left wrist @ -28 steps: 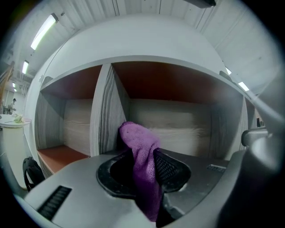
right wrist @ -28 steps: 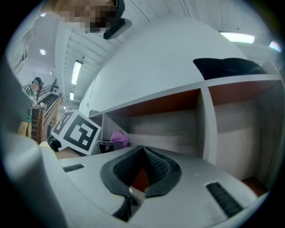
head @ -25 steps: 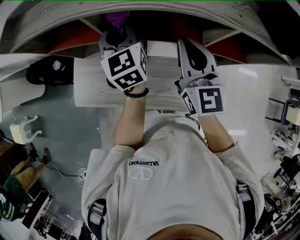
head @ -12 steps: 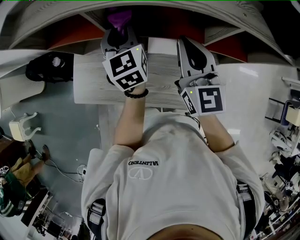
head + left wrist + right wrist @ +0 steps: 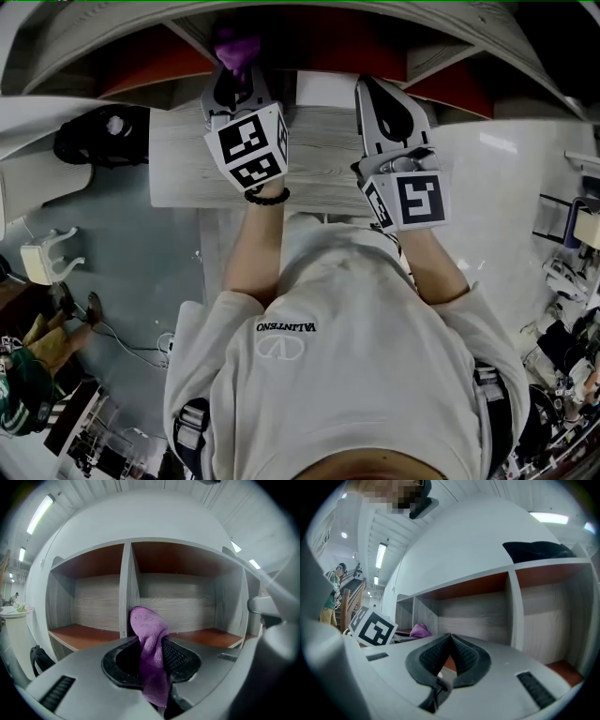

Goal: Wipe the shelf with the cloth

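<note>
**Shelf within reach, cloth carried up to the divider**

Shelf (image 5: 187, 606): a bank of open compartments with grey wood-grain backs and red-brown floors, filling both gripper views. A white divider (image 5: 125, 588) splits the two compartments straight ahead of the left side.

The left hand-held gripper (image 5: 232, 73) has pushed forward over the last second. In the head view its marker cube sits further out from the body, and the tips now reach the shelf's front edge. The right hand-held gripper (image 5: 450, 641) has not moved. Its jaws are closed tip to tip with nothing between them, and it hangs in front of the shelf, beside the left one.

The cloth (image 5: 150, 644) is a purple, nubbly rag. The left jaws are clamped on it, with one end standing up past the tips and just in front of the divider. Whether it touches the wood I cannot tell. My reading is that the approach is nearly over and wiping has not begun. The next move needs the cloth pressed flat on a red-brown floor.

Writing: the grey sweatshirt (image 5: 309, 375) has small chest lettering that looks like "VALINTENO" above a round logo. The cubes carry only black-and-white square markers.
</note>
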The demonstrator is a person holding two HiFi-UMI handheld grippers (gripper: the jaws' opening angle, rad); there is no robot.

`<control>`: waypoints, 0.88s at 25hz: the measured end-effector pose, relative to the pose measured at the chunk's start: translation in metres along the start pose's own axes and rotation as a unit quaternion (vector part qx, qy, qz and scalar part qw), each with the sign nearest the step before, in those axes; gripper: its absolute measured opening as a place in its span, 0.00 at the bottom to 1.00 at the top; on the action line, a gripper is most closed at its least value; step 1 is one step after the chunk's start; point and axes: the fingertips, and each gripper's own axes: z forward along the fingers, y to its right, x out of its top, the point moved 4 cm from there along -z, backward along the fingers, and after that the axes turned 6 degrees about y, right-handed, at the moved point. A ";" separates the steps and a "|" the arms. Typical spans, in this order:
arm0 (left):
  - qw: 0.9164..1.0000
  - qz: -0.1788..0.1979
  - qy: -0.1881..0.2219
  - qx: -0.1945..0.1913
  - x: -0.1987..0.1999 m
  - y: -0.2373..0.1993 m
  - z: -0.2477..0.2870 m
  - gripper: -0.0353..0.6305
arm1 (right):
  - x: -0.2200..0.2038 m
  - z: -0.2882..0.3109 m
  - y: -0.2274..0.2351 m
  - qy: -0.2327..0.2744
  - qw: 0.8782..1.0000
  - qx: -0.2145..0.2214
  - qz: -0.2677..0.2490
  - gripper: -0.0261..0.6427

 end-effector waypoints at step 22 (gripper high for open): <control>0.991 0.078 0.019 -0.104 -0.003 0.045 -0.067 0.19 | 0.005 -0.061 0.044 -0.001 0.998 -0.065 -0.013 0.04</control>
